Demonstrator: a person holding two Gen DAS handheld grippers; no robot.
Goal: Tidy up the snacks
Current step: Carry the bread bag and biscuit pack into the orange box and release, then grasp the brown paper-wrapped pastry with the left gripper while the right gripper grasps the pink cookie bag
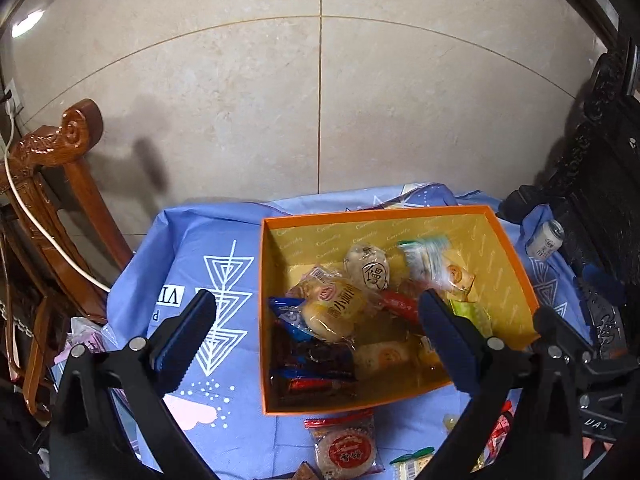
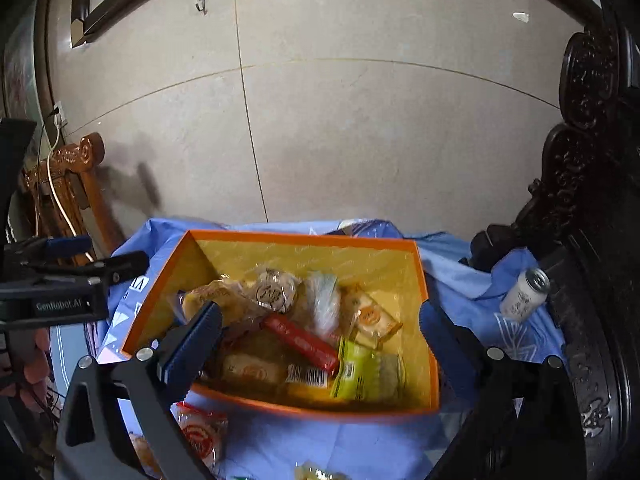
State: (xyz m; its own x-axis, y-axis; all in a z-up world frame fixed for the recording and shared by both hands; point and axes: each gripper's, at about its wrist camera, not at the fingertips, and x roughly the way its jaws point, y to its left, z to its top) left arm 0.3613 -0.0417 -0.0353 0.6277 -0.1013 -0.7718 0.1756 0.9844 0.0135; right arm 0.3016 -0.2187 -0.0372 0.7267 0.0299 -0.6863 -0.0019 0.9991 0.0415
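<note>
A: From the left wrist view, where do the snacks sit?

B: Most lie heaped in the orange box (image 1: 516, 264), which rests on the blue cloth (image 1: 192, 240) covering the tabletop. A round bun pack (image 1: 368, 266) with a black character leans near the far wall, a yellow bread pack (image 1: 336, 308) lies in front of it, and a red stick pack (image 1: 400, 302) sits just right of that. A green-and-white packet (image 1: 424, 256) near the far right is blurred, so whether it rests or is in mid-air is hard to tell.

A: And the left gripper (image 1: 320, 336)?

B: Its jaws stand spread wide, one finger over the cloth left of the box, the other over the box's right half. They pinch nothing. A red-labelled round cake pack (image 1: 346, 450) lies on the cloth just in front of the box. A white can (image 1: 545, 238) lies tilted on the cloth to the right.

A: Now the right wrist view?

B: The box (image 2: 424, 280) shows the same heap: the red stick pack (image 2: 300, 338) runs diagonally through the middle, with a lime-green pack (image 2: 358, 370) at the near right. The right gripper (image 2: 320, 344) has its jaws spread, empty, straddling the near part of the box. The left gripper (image 2: 86, 256) shows at the left edge, beside the box. The can (image 2: 524, 296) lies well apart to the right, by dark carved furniture (image 2: 592, 200).
</note>
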